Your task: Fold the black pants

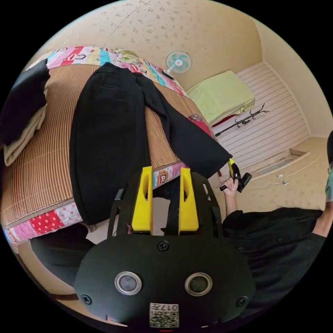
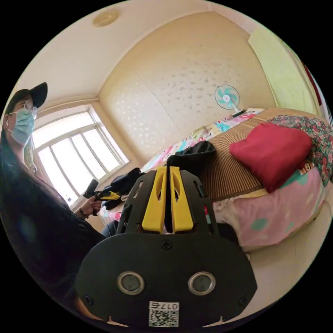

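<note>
The black pants (image 1: 107, 138) lie spread on the bed's striped mat (image 1: 41, 166), waist toward the far wall and legs apart. One leg hangs over the near edge of the bed. The other runs out to the right corner, where a hand holds my right gripper (image 1: 231, 166) at its hem. In the right gripper view my right gripper (image 2: 168, 168) has its yellow jaws pressed together on black cloth, with the pants (image 2: 194, 151) bunched beyond the tips. My left gripper (image 1: 166, 170) hovers open off the bed's near edge, holding nothing, and also appears as the left gripper (image 2: 108, 196) in a hand.
A stack of folded black and beige clothes (image 1: 24, 114) sits at the mat's left. A red pillow (image 2: 270, 152) and a floral cushion (image 2: 312, 138) lie on the bed. A small fan (image 1: 178, 62) stands at the bed's far end. The person in a black top (image 1: 274, 242) stands beside the bed.
</note>
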The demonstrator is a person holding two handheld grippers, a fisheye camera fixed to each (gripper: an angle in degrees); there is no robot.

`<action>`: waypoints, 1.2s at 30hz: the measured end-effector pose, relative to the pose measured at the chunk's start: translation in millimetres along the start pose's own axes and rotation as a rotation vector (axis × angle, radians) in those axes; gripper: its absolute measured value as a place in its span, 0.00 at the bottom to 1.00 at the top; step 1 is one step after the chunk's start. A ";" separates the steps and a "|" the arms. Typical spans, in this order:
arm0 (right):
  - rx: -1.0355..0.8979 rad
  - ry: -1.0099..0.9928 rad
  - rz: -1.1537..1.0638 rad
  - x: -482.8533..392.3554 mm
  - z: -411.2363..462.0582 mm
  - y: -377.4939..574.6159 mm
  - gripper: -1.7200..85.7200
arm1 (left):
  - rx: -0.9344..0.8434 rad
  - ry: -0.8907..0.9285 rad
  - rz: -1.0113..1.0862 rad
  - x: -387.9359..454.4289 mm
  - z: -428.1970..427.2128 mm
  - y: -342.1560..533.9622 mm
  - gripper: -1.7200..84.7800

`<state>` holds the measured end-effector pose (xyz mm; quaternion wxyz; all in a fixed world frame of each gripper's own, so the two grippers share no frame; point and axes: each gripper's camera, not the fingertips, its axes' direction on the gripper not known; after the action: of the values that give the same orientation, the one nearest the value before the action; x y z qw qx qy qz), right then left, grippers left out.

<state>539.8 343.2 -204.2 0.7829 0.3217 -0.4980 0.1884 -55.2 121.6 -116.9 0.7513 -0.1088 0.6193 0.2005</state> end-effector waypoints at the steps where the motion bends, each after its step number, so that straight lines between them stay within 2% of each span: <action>1: 0.007 -0.014 0.037 9.0 -8.9 4.8 0.05 | -0.002 0.023 0.009 2.2 -0.9 -1.2 0.17; 2: -0.004 -0.020 0.169 30.3 -23.3 11.5 0.04 | -0.005 0.057 0.030 6.8 -3.2 -3.6 0.17; 3: -0.037 -0.007 0.180 31.4 -31.2 13.8 0.04 | -0.007 0.075 0.050 11.5 -6.0 -5.9 0.17; 5: -0.122 0.102 0.058 3.5 -25.2 9.5 0.04 | -0.015 0.100 0.074 19.1 -9.7 -9.2 0.17; 7: -0.239 0.063 -0.047 -23.0 -0.2 1.8 0.04 | -0.022 0.139 0.095 26.7 -10.8 -13.8 0.18; 12: -0.291 -0.339 -0.155 -68.2 99.8 -0.2 0.04 | -0.119 0.206 0.068 31.3 23.3 -47.7 0.21; 16: -0.368 -0.501 -0.131 -81.0 160.9 8.8 0.04 | -0.212 0.292 0.014 20.5 53.9 -65.2 0.21; 18: -0.481 -0.496 -0.176 -92.1 188.4 17.6 0.04 | -0.209 0.330 -0.045 8.7 61.2 -62.9 0.15; 20: -0.558 -0.502 -0.197 -91.2 199.7 21.9 0.04 | -0.217 0.264 -0.019 7.5 63.0 -56.6 0.08; 23: -0.598 -0.644 -0.217 -62.4 195.5 6.1 0.04 | -0.172 0.212 0.055 14.2 57.5 -39.4 0.03; 25: -0.531 -0.572 -0.137 -20.3 193.5 -24.4 0.06 | -0.155 0.197 0.103 21.4 54.8 -30.6 0.02; 28: -0.574 -0.198 0.081 59.0 238.8 -92.6 0.14 | -0.115 0.177 0.151 35.8 52.3 -20.7 0.01; 29: -0.627 -0.045 0.165 88.7 271.2 -118.3 0.17 | -0.100 0.173 0.174 43.1 52.2 -18.7 0.01; 30: -0.669 0.027 0.193 112.1 307.8 -140.9 0.19 | -0.088 0.168 0.203 50.9 52.3 -17.8 0.01; 34: -0.717 0.139 0.255 167.1 422.1 -180.9 0.22 | -0.087 0.164 0.276 69.5 55.6 -18.6 0.01; 36: -0.772 0.256 0.325 204.9 494.6 -181.4 0.21 | -0.086 0.166 0.304 75.4 55.8 -19.5 0.01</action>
<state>414.3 -135.0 69.9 0.8613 -0.1031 -0.4751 0.1477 14.3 139.7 -180.3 0.6533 -0.0621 0.6793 0.3286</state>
